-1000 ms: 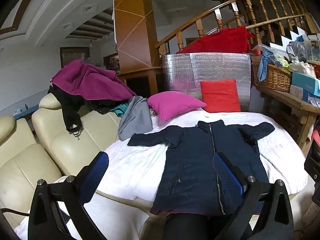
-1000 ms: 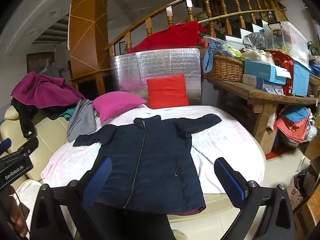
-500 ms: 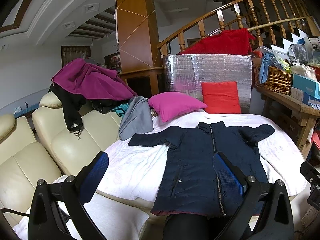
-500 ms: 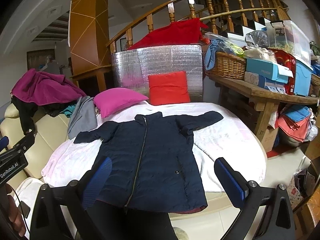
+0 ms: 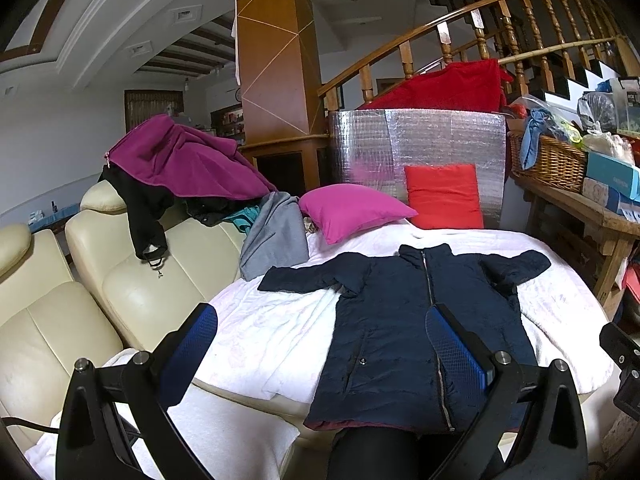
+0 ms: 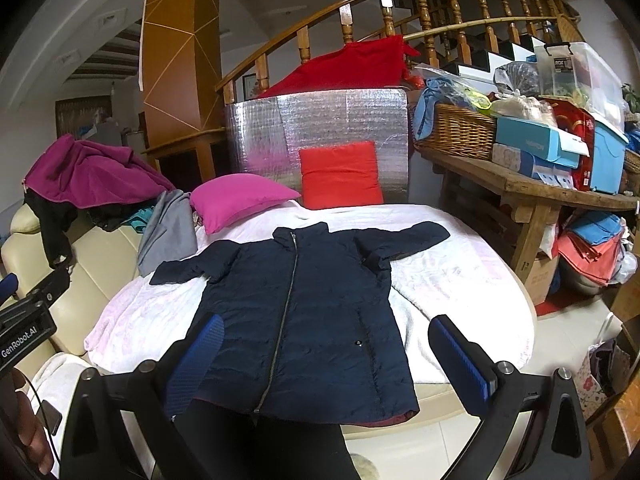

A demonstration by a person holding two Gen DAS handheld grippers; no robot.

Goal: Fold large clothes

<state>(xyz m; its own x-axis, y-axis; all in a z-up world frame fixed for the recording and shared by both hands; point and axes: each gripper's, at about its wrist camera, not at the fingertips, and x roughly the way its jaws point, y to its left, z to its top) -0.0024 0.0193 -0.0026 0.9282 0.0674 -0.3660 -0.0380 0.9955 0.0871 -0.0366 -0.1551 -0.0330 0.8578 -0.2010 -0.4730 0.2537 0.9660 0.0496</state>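
**Navy coat spread flat on the covered table, both grippers held above its hem**

A round table under a white quilted cover (image 6: 460, 276) fills the middle of both views, with a cream leather sofa (image 5: 132, 280) touching its left side. A long navy padded coat (image 6: 304, 312) lies face up on the cover, zipped, collar pointing away and hem hanging just over the near edge; both sleeves are spread outward, the right one bent at the elbow. Behind it a silver insulation sheet (image 6: 320, 120) stands upright, with a red cushion (image 6: 340, 174) leaning against it and a magenta pillow (image 6: 240, 196) beside that on the cover. A purple fleece (image 5: 180, 156) is draped over the sofa back, and a grey garment (image 5: 276, 236) hangs from the sofa onto the table's edge. At the right, a wooden bench (image 6: 532, 188) carries a wicker basket (image 6: 460, 132) and boxes.

The left gripper (image 5: 320, 344) hovers over the near left part of the table, jaws wide apart and empty, its right finger over the coat's front. The right gripper (image 6: 326, 352) hovers above the coat's lower hem, jaws likewise wide apart, gripping nothing.
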